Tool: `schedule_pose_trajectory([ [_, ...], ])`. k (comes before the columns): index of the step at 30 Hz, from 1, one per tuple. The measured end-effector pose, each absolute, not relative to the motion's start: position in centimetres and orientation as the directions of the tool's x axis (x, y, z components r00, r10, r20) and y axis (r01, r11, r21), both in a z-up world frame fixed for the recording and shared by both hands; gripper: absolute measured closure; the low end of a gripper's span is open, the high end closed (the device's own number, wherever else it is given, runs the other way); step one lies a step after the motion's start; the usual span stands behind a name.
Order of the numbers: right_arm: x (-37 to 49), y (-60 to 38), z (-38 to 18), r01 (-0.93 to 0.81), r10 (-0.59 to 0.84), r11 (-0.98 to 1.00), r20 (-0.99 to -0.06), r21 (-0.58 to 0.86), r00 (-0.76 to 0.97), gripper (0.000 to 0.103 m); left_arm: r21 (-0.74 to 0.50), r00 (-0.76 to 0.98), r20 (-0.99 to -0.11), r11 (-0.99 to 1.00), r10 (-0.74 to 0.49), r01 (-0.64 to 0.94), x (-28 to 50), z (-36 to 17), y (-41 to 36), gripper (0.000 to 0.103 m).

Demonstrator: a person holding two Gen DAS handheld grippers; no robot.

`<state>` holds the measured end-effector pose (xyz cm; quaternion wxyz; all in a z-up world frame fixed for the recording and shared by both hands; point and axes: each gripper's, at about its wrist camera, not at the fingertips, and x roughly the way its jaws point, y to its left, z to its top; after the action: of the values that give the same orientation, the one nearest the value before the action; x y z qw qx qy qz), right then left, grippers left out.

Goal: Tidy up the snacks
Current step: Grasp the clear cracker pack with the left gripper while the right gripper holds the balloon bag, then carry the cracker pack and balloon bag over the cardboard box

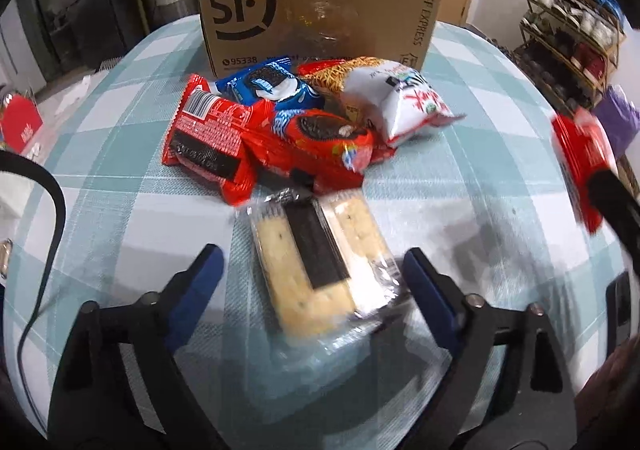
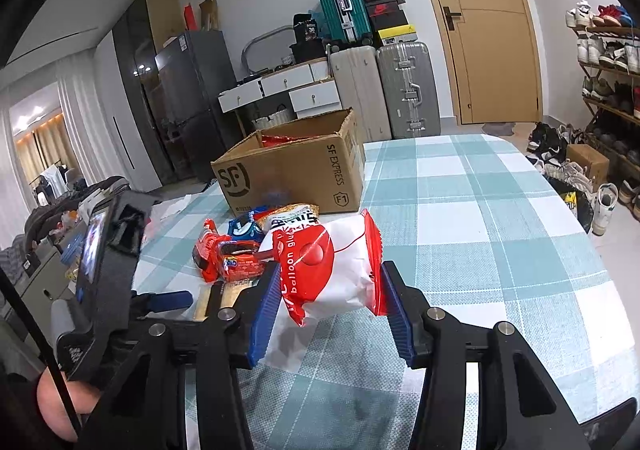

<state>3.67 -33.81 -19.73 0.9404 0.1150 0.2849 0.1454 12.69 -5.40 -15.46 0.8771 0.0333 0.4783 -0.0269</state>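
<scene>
Left hand-held gripper (image 1: 310, 270) gapes astride the cracker pack (image 1: 320, 266) on the tabletop (image 1: 460, 178), long axis running away between the fingers; right hand-held gripper (image 2: 326, 290) clamps a white-red bag (image 2: 332, 270).

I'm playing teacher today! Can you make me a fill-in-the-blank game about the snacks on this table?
1. The right gripper squeezes a red and ____ packet.
2. The cardboard box has the big letters ____ printed on it.
3. The cracker pack lies between the fingers of the ____ gripper.
4. The tablecloth has a ____ pattern.

Missing words: white; SF; left; checked
</scene>
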Motion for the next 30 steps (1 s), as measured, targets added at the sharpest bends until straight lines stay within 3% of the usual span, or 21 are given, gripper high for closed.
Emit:
schedule_pose_trajectory([
  [2,3.7,-33.9,-19.8,-0.204,0.338,0.931,-0.502,0.303,0.796,0.054,0.025,0.554,-0.832,0.995,-0.036,0.102,11.8,-15.1,-5.2,0.041],
  [3,3.7,-33.9,-19.8,-0.201,0.336,0.931,-0.501,0.303,0.798,0.054,0.022,0.557,-0.83,0.995,-0.039,0.102,11.3,-14.9,-5.0,0.047],
  [20,3.1,-33.2,-19.4,-0.181,0.283,0.954,-0.507,0.241,0.814,0.054,-0.005,0.587,-0.802,0.983,-0.115,0.186,5.8,-13.3,-2.6,0.048],
  [30,2.9,-33.2,-19.3,-0.133,0.227,0.967,-0.506,0.216,0.832,0.054,-0.077,0.624,-0.768,0.989,-0.142,0.13,3.5,-11.1,1.1,0.048],
])
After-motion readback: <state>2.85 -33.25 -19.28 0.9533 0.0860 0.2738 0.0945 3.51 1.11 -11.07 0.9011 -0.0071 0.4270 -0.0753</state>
